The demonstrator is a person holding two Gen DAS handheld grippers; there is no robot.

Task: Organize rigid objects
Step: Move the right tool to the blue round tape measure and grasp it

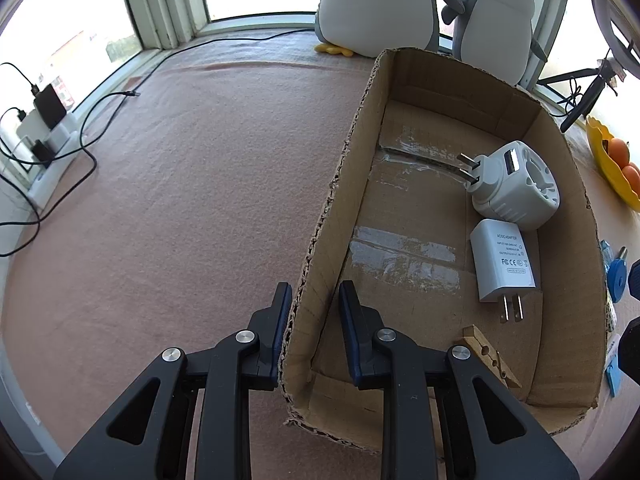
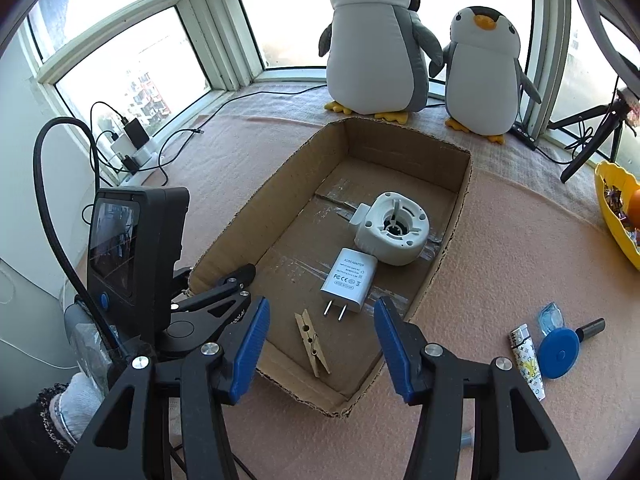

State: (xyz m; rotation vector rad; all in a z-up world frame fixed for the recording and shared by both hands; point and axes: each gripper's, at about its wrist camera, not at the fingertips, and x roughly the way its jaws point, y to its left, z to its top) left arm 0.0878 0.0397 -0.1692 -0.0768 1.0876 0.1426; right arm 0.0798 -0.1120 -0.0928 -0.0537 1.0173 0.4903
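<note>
A cardboard box (image 1: 340,184) (image 2: 444,248) lies on the pink cloth. It holds a round white travel adapter (image 1: 516,188) (image 2: 394,232), a flat white charger (image 1: 502,264) (image 2: 349,280) and a wooden clothespin (image 1: 490,354) (image 2: 312,342). My left gripper (image 1: 314,300) straddles the box's left wall near its near corner, fingers slightly apart on either side. My right gripper (image 2: 320,316) is open and empty above the box's near end. A patterned lighter (image 2: 528,360), a blue disc tool (image 2: 560,350) and a clear blue packet (image 2: 551,317) lie on the cloth right of the box.
Two plush penguins (image 2: 376,40) (image 1: 496,16) stand behind the box by the window. A yellow bowl (image 2: 612,208) (image 1: 608,160) with fruit sits at far right. A power strip with chargers and cables (image 1: 44,128) (image 2: 132,144) lies at left. A tripod (image 2: 592,140) stands at back right.
</note>
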